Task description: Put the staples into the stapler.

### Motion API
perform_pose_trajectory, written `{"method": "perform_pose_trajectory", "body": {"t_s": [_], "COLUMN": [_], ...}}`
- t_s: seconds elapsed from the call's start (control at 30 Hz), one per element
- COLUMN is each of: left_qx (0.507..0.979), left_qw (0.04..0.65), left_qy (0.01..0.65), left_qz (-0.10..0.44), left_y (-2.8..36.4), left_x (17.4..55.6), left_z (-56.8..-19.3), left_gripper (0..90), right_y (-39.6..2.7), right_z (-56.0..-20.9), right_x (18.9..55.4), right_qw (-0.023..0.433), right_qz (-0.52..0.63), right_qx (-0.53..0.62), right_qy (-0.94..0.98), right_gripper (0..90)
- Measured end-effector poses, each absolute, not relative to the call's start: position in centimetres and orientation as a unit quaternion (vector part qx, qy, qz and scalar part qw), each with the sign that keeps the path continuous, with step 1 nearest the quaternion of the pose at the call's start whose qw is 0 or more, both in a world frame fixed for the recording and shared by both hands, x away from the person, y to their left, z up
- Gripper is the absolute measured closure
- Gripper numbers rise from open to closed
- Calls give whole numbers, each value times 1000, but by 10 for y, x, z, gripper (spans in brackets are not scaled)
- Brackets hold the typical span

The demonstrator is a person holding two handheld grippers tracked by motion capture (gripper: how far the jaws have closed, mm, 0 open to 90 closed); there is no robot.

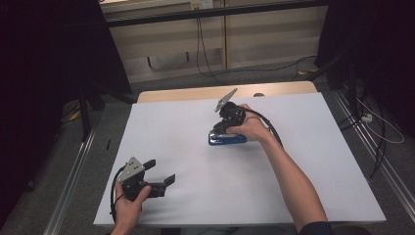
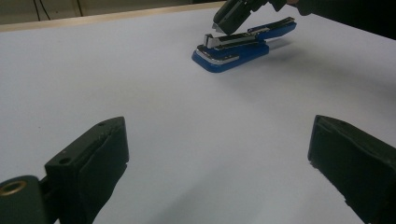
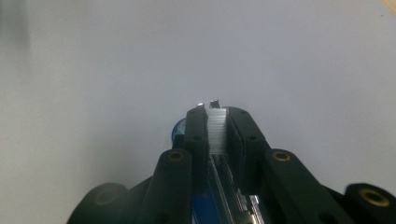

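Staples [image 3: 216, 128] sat pinched in your right gripper [image 3: 215, 108] above the open blue stapler [image 1: 227, 139] mid-table; that strip looked brittle, so you needed flat side pressure. Your left gripper [image 1: 164, 170] gaped empty

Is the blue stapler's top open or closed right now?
Open: the stapler's blue top is swung back, exposing the metal staple channel, where the right tool holds a staple strip.
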State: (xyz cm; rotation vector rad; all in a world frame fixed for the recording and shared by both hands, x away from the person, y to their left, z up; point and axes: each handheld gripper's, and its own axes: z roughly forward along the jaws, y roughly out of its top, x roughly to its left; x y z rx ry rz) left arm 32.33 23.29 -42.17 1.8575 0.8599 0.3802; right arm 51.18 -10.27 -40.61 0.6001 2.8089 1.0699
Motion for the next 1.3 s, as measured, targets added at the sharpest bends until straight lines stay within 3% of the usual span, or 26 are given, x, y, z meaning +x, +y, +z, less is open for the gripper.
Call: {"method": "perform_pose_trajectory", "body": {"t_s": [1.3], "left_qx": [769], "left_qw": [508], "left_qy": [354], "left_qz": [160], "left_y": [233], "left_x": [323], "left_z": [-421], "left_gripper": [52], "right_y": [-104], "right_z": [-413], "right_x": [514], "right_qw": [54], "right_qz": [343], "right_qx": [116], "right_qy": [930], "right_gripper": [791]}}
